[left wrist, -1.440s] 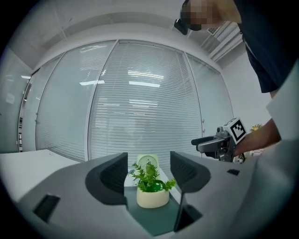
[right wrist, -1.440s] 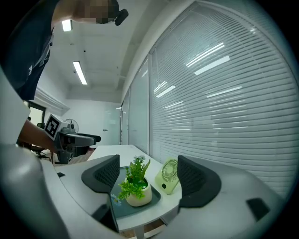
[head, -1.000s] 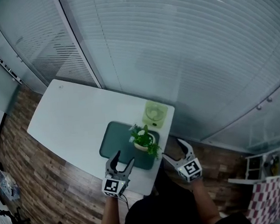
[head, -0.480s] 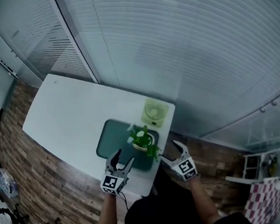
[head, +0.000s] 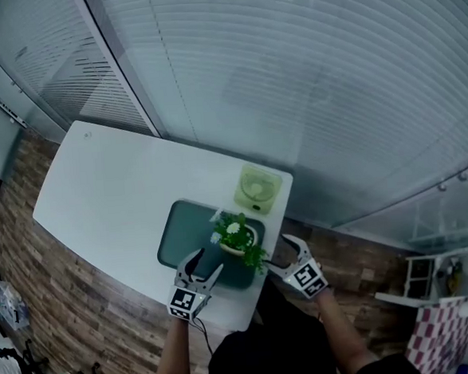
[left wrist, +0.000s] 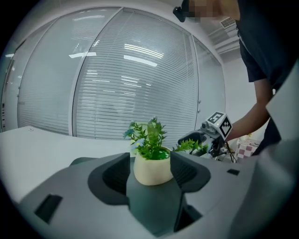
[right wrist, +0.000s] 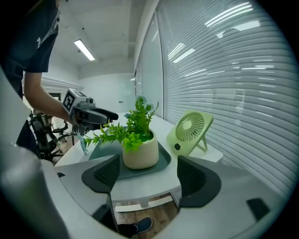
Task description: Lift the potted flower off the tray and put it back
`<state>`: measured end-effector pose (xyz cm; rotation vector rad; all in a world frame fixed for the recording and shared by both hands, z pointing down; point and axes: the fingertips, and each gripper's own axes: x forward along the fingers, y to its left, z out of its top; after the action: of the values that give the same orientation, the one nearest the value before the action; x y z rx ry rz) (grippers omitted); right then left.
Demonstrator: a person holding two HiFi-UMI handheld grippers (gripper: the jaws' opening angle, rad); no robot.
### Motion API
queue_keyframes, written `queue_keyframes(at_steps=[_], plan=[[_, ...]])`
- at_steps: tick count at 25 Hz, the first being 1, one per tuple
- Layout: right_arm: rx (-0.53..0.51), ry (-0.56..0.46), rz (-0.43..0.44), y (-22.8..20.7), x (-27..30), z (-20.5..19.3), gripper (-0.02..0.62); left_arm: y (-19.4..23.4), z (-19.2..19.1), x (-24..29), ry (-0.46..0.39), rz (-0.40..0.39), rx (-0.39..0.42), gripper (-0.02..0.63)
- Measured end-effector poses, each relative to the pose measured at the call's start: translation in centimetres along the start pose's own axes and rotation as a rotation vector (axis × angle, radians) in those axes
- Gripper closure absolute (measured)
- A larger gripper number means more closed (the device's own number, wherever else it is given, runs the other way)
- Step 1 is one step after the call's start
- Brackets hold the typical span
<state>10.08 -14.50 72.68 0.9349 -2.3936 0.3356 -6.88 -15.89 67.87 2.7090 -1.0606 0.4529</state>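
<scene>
The potted flower (head: 237, 236), a cream pot with green leaves and small pale blooms, stands on the right part of the dark green tray (head: 188, 235) near the table's front edge. My left gripper (head: 203, 264) is open just in front of the tray, its jaws pointing at the pot (left wrist: 152, 170) and apart from it. My right gripper (head: 280, 251) is open off the table's right front corner, facing the pot (right wrist: 140, 156) and the tray (right wrist: 161, 162) from the side. Neither gripper touches the pot. Each gripper shows in the other's view: the right gripper (left wrist: 205, 137), the left gripper (right wrist: 93, 116).
A light green desk fan (head: 257, 190) stands on the white table (head: 106, 191) just behind the tray, close to the right edge; it is at the right as the fan (right wrist: 189, 133). Glass walls with blinds run behind the table. Wood floor lies around it.
Both grippers have edged slightly closer to the pot. The pot stays on the tray and both stay open.
</scene>
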Motion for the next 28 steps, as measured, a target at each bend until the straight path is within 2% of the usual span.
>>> queue_keyframes(at_steps=[7, 11, 21, 28], plan=[[-0.057, 0.036, 0.097, 1.5, 1.9, -0.3, 0.238, -0.1, -1.8, 1.4, 0.060, -0.061, -0.002, 0.341], [-0.051, -0.011, 0.107, 1.4, 3.2, 0.0, 0.238, 0.2, -2.8, 2.2, 0.095, -0.083, 0.014, 0.341], [-0.087, 0.000, 0.179, 2.4, 5.6, -0.2, 0.231, 0.0, -3.5, 4.1, 0.141, -0.161, 0.018, 0.341], [-0.090, 0.026, 0.195, 2.6, 6.8, -0.3, 0.222, -0.3, -4.2, 5.0, 0.163, -0.196, 0.036, 0.341]])
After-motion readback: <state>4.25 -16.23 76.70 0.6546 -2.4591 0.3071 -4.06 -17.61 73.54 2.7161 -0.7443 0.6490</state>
